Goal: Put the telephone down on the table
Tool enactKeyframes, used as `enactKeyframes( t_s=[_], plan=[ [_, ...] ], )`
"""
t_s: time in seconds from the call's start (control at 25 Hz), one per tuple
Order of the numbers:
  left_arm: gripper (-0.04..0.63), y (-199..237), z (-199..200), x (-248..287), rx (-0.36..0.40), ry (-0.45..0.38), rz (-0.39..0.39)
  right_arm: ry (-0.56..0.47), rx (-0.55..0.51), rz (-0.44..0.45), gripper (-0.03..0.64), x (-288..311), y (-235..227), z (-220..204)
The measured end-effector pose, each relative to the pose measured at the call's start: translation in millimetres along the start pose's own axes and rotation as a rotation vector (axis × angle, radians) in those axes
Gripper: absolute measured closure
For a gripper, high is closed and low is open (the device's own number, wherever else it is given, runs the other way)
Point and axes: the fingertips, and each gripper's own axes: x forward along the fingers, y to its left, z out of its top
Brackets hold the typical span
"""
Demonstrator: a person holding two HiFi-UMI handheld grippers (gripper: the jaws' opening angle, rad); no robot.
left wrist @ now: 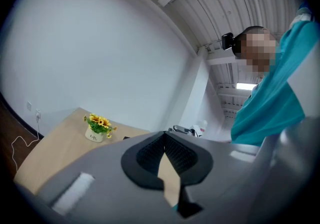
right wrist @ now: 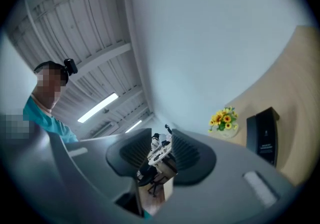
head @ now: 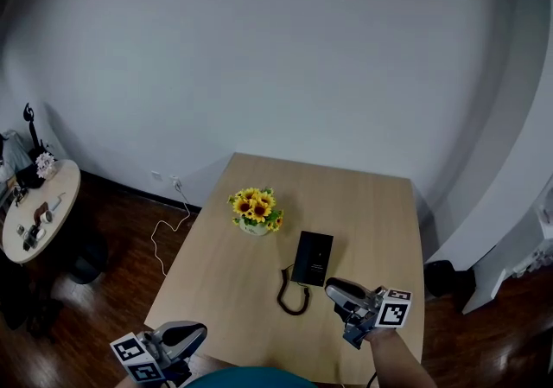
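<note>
Already the black telephone (head: 312, 257) lies flat on the table (head: 371, 205), roughly midway across and nearer the near edge than the far one. Its coiled cord (head: 292, 295) loops off the near left corner of the set toward the near edge. A pot of sunflowers (head: 256, 211) stands just beside it, on the side of the left edge.

The right gripper (head: 339, 293) hovers over the near right corner, close to the telephone's near end without touching it. Its jaws are a narrow slot apart with nothing between them. The left gripper (head: 192, 334) is low, off the near left corner, pad tips together and empty.

This fits two stages: set down and released, or lying there waiting to be lifted.

Judgement, sound either way:
- Keep the jaws clear of the cord loop, because a snag would drag the set.
- Swing wide of the pot, which looks easy to tip.
- The telephone belongs flat, well inboard of the edges.
</note>
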Motion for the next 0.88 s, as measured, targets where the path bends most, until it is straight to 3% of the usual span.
enactKeyframes(
  t_s=[0.2,0.4,0.56,0.88],
  plan=[
    [0.589,1.0,10.9,-42.3,0.026,-0.024,-0.042,0.006,-0.035,0.013,0.491,23.9,52.5,-29.3],
    [0.589,7.2,9.9,-113.4,0.058,0.002,-0.100,-0.036,-0.036,-0.012,0.492,61.5,111.1,-81.6],
    [0.589,13.6,7.1,-166.0,0.043,0.012,-0.152,-0.062,-0.055,-0.038,0.494,81.2,163.1,-121.4],
    [0.591,-6.8,-0.6,-206.0,0.025,0.001,-0.263,-0.103,-0.134,-0.124,0.495,57.1,247.5,-153.7]
  ],
)
